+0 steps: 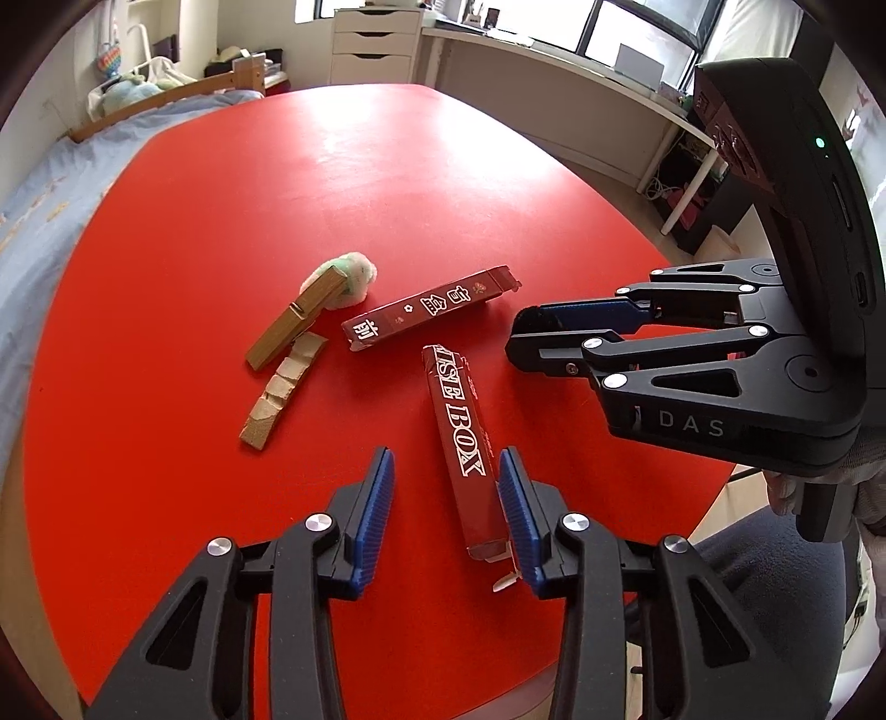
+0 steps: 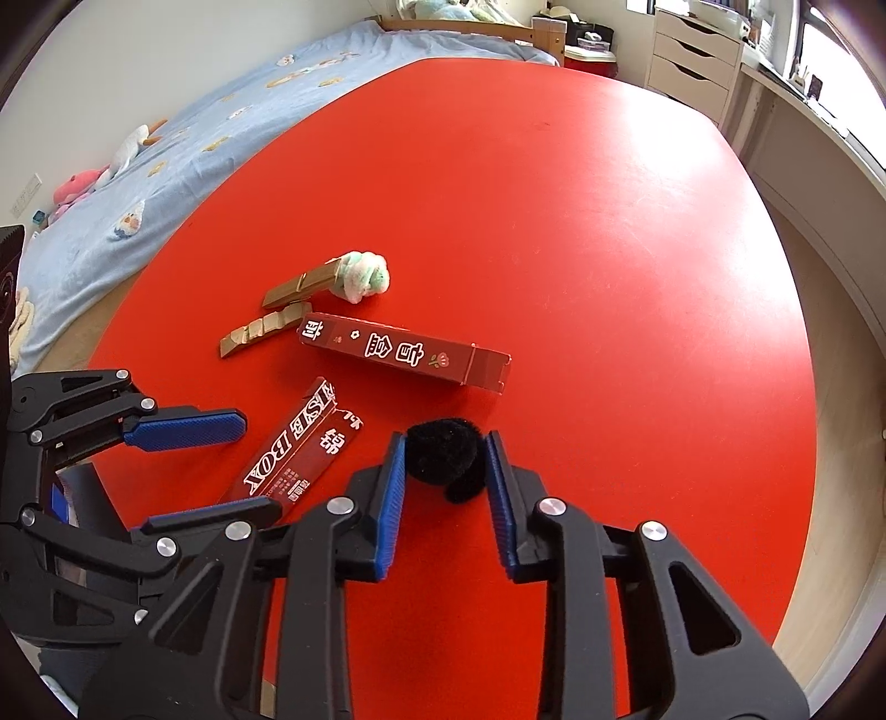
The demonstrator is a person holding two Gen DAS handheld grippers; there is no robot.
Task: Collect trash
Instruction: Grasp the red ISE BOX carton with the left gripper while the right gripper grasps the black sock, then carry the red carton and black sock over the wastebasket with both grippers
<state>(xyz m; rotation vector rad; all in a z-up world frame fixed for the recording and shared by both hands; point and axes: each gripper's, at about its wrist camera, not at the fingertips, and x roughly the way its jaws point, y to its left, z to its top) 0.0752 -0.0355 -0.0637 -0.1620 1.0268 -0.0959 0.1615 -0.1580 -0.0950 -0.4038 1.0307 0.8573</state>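
Right jaws snug around black pompom point(image 2: 440, 451)

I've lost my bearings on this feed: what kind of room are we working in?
Most likely a bedroom: a bed with a light blue sheet, a white drawer unit and a long white desk under the window surround the round red table.

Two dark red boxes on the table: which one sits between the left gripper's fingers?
The one lettered "BOX", lying lengthwise between the left gripper fingers. The other dark red box, printed with Chinese characters, lies farther out, clear of both grippers.
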